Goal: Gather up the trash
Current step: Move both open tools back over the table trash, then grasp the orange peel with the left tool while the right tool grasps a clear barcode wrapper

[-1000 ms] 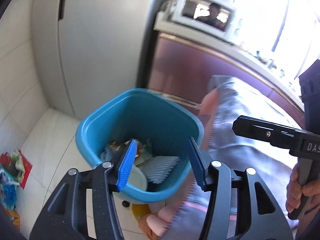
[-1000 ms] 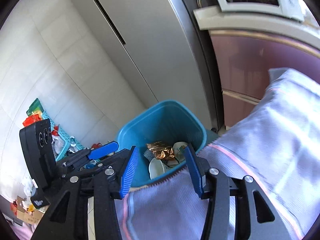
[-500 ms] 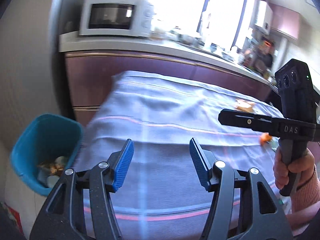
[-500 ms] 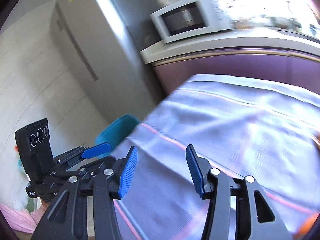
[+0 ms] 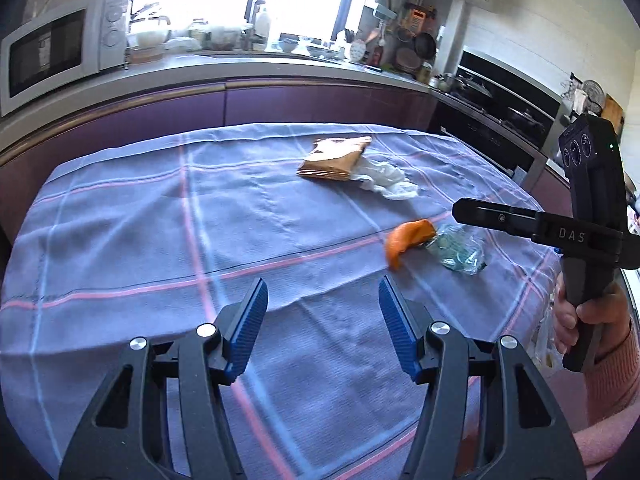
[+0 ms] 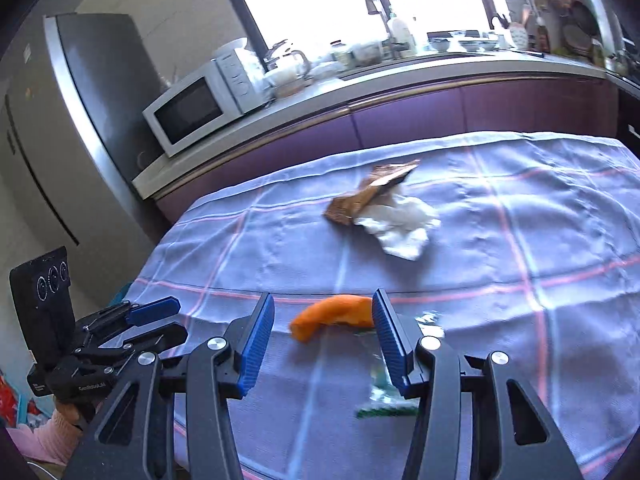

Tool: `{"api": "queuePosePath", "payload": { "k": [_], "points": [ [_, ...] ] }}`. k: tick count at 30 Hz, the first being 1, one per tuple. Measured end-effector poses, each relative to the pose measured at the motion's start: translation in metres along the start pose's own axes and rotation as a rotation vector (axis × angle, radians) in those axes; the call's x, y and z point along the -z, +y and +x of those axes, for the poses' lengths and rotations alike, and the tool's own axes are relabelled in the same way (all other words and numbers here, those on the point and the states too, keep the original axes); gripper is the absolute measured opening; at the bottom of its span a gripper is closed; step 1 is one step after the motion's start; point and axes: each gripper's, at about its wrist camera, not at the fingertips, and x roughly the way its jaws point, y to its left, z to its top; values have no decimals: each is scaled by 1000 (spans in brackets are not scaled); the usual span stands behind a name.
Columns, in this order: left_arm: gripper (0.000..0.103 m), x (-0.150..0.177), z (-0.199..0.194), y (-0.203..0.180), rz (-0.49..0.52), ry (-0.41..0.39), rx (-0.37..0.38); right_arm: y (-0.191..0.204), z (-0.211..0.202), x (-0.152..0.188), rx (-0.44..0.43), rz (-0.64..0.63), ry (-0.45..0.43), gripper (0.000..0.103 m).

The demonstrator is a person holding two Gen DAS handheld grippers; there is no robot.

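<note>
One brown wrapper (image 5: 334, 157), one white tissue (image 5: 384, 178), one orange peel (image 5: 408, 240), one clear wrapper (image 5: 460, 252).

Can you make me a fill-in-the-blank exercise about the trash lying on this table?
1. The curved orange peel lies beside a crumpled clear plastic ____.
2. The flat brown paper packet touches a crumpled tissue of ____ colour.
3. The table is covered by a lilac cloth with ____ stripes.
4. Both the left tool and the right tool hold ____.

Missing words: wrapper; white; pink; nothing
</note>
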Motion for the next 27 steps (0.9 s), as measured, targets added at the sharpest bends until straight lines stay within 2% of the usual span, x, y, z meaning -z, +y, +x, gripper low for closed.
{"api": "queuePosePath", "payload": {
  "k": [5,7,12,14,20,21,23,27],
  "points": [
    [57,-16,35,-27,57,55,65,-34,-2,14,50,72,16,50],
    [57,-21,49,-37,69,77,72,-48,-4,23,46,91,31,50],
    [53,-29,75,-53,97,124,67,-53,1,32,21,108,50,50],
    [43,-31,87,-53,84,155,59,-52,2,35,13,110,54,50],
    [28,-31,103,-53,60,195,67,-56,5,39,-13,121,61,49],
    [27,-32,103,-53,57,195,70,-57,5,39,-16,123,61,47],
    [15,-33,104,-52,37,201,75,-58,4,40,-22,127,59,40],
    [12,-32,104,-47,3,205,79,-59,3,41,-29,126,58,34]
  ]
}}
